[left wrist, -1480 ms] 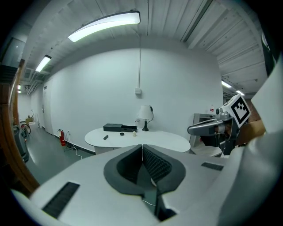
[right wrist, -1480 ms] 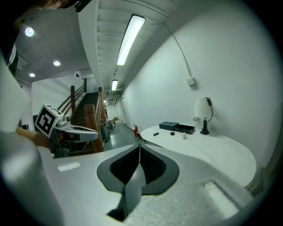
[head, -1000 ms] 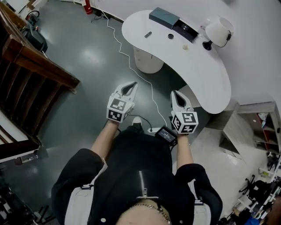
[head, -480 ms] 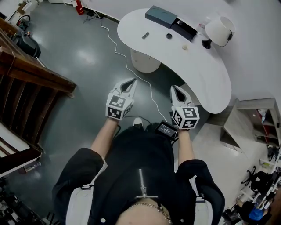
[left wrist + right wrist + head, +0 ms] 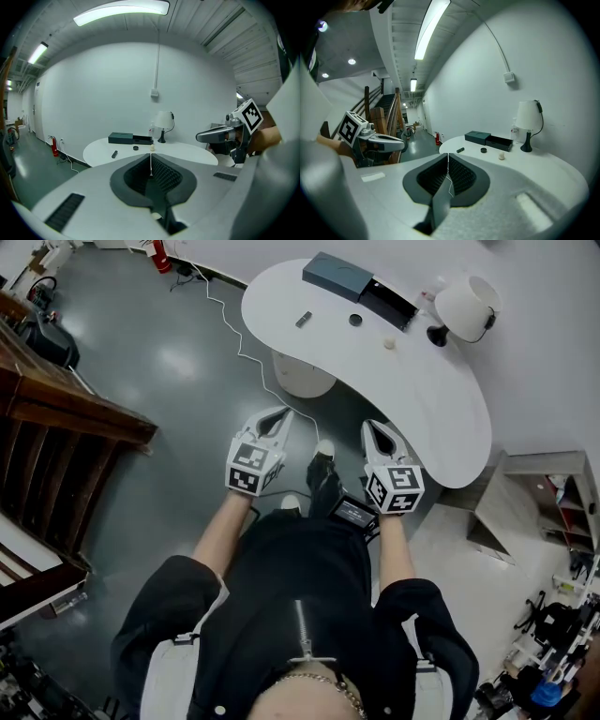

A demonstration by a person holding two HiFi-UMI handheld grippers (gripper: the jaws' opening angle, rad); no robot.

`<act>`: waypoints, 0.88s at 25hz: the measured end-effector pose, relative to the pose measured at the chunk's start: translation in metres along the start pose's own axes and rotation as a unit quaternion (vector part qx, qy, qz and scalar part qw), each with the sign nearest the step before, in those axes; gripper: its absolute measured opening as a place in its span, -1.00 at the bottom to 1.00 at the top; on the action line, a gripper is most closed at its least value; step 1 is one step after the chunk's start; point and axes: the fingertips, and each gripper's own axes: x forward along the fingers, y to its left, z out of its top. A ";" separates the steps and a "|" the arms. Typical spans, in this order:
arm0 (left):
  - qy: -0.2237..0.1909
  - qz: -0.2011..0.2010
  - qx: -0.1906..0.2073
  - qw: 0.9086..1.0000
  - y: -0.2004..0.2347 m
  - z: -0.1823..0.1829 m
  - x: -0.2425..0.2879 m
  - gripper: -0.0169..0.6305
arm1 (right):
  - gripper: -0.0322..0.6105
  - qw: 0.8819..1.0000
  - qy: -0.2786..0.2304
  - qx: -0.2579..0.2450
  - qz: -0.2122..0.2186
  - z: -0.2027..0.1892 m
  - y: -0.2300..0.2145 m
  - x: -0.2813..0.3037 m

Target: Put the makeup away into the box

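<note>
On the white curved table [image 5: 441, 409] lie a dark tube [image 5: 304, 320], a round dark compact [image 5: 355, 320] and a small cream piece [image 5: 389, 343]. Behind them stands the dark open box [image 5: 384, 304], its lid [image 5: 330, 276] beside it. Both grippers hang over the floor, well short of the table. My left gripper [image 5: 279, 415] is shut with nothing in it, as its own view shows [image 5: 151, 154]. My right gripper [image 5: 371, 427] is shut and empty too [image 5: 448, 154]. The right gripper view shows the tube [image 5: 460, 150], compact [image 5: 483, 150] and box [image 5: 499, 142] ahead.
A white lamp [image 5: 464, 307] stands at the table's far right end. A white cable [image 5: 246, 343] runs across the grey floor by the table's pedestal [image 5: 302, 376]. A wooden staircase [image 5: 56, 418] is at the left, a low shelf [image 5: 544, 502] at the right.
The person has stepped toward the table, which now sits nearer, and a shoe has come into view between the grippers. Both grippers stayed shut and moved forward together.
</note>
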 end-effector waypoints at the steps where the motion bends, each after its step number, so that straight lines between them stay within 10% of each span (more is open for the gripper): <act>1: 0.001 0.000 0.001 1.000 0.002 0.001 0.006 -0.91 | -0.88 1.000 -0.001 0.001 0.001 0.001 -0.004 0.004; 22: 0.031 0.010 -0.010 0.999 0.082 0.080 0.227 -0.90 | -0.88 1.000 0.015 0.000 0.016 0.078 -0.184 0.188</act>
